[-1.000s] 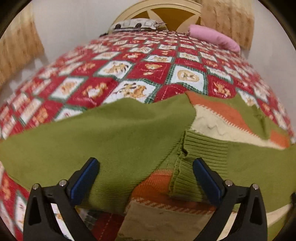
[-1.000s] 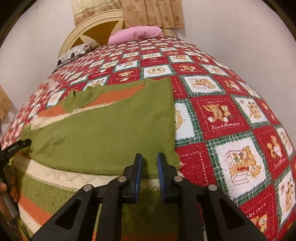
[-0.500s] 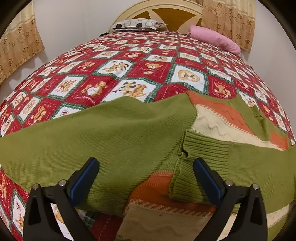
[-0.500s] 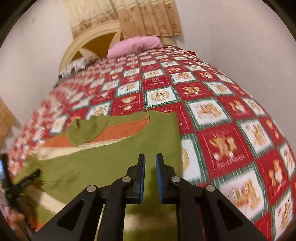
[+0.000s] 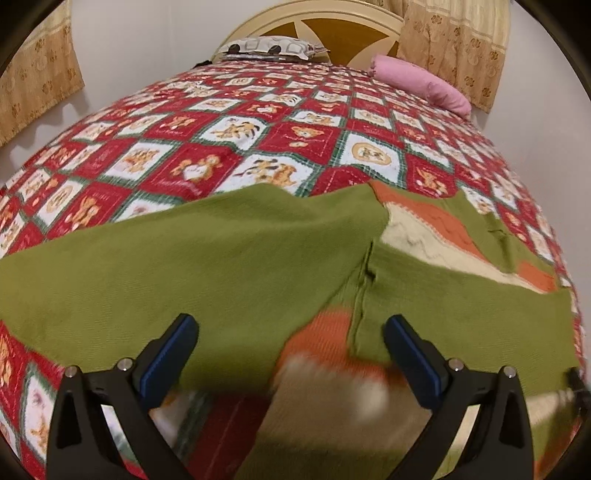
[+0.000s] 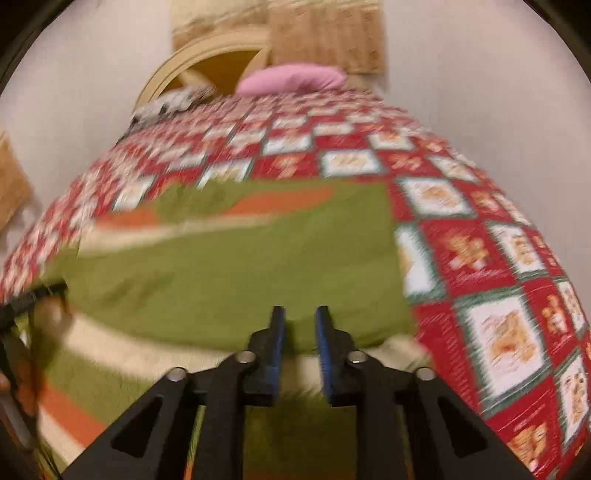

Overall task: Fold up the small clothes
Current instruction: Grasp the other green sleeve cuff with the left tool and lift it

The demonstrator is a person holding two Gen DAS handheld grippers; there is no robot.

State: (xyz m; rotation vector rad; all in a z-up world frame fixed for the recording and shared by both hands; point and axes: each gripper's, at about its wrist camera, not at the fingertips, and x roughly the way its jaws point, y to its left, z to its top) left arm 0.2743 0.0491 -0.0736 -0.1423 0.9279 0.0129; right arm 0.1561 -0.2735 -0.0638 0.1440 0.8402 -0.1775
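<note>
Your left tool point(image 5: 288, 354) is hovering with its jaws spread wide above the green, orange and cream striped knit sweater point(image 5: 229, 266), gripping nothing. Your right tool point(image 6: 298, 332) has just been opening; its blue pads point(image 6: 277, 343) are standing slightly apart, with no cloth between them. The sweater is lying on the bed's red teddy-bear quilt point(image 5: 229, 147), both sleeves folded across the body. A pink pillow point(image 5: 421, 86) is sitting by the headboard point(image 5: 332, 29).
</note>
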